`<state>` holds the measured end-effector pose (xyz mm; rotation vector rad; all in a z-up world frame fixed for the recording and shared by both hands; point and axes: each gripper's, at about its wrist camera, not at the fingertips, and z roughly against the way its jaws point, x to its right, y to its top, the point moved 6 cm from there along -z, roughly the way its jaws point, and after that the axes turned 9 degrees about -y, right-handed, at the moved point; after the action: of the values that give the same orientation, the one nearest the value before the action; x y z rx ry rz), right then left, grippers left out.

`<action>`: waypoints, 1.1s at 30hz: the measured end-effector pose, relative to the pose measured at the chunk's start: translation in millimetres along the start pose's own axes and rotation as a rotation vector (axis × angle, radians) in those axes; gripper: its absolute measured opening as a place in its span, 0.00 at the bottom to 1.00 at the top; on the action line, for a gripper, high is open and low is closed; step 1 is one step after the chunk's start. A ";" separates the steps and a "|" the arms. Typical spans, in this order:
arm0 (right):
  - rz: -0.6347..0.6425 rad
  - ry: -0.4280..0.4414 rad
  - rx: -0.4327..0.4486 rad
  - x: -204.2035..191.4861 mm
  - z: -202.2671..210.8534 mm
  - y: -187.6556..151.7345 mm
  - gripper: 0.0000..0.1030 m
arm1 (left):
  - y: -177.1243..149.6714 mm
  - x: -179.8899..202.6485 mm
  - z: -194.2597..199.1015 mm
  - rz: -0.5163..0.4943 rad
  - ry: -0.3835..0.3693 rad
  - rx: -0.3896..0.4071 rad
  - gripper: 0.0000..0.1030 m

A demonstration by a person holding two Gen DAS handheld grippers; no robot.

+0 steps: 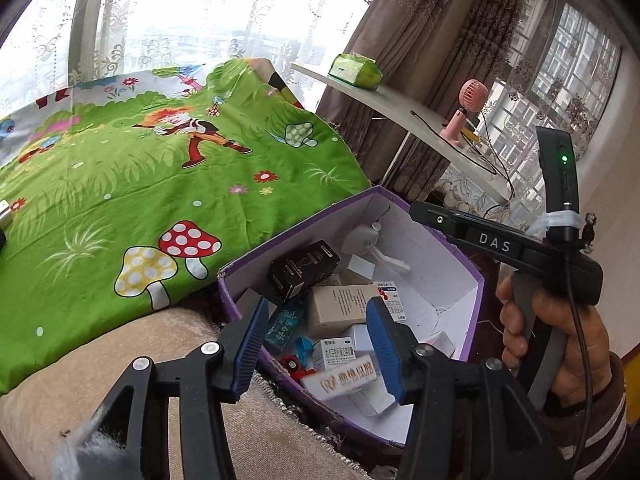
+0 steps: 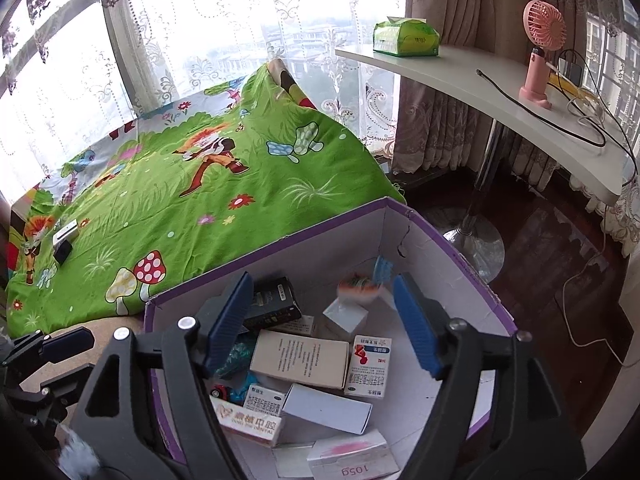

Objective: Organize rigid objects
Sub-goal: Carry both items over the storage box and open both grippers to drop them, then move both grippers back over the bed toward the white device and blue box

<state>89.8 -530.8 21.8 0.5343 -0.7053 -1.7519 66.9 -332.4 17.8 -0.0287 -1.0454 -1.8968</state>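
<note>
1. Left wrist view: the left gripper (image 1: 318, 354) stands apart over the near rim of one purple box (image 1: 472, 312), gripping nothing; a blurred white carton (image 1: 340, 380) lies between its pads. One black carton (image 1: 303, 268) leans by the far-left wall. The right gripper (image 1: 500, 240) is above the box; I cannot tell its jaws here.
2. Right wrist view: the right gripper (image 2: 324, 328) is wide and empty. About ten cartons crowd the near-left half; the right corner floor is free.

Beige cushioned surface (image 1: 120, 364), lower left of frame, carries green cartoon sheet (image 1: 140, 184) upper left and purple-edged cardboard box (image 1: 472, 312) at centre-right, touching the sheet's edge.
</note>
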 end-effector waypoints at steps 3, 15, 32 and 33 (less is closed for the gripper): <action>0.012 0.022 0.012 -7.3 4.2 1.1 0.81 | 1.5 -6.1 4.7 0.017 0.013 0.013 0.53; 0.068 -0.079 0.212 -39.7 43.0 22.7 0.98 | 23.9 -43.4 56.6 0.012 0.245 0.215 0.69; 0.125 0.168 0.169 -91.4 40.2 7.3 0.99 | 9.8 -148.1 115.1 0.166 0.370 0.269 0.69; 0.130 0.173 0.169 -94.6 40.5 5.5 0.99 | 8.4 -154.6 118.1 0.181 0.366 0.271 0.69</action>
<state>93.0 -433.3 55.1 0.7305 -0.7517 -1.5134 114.6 -144.4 33.7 0.3556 -0.9985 -1.5132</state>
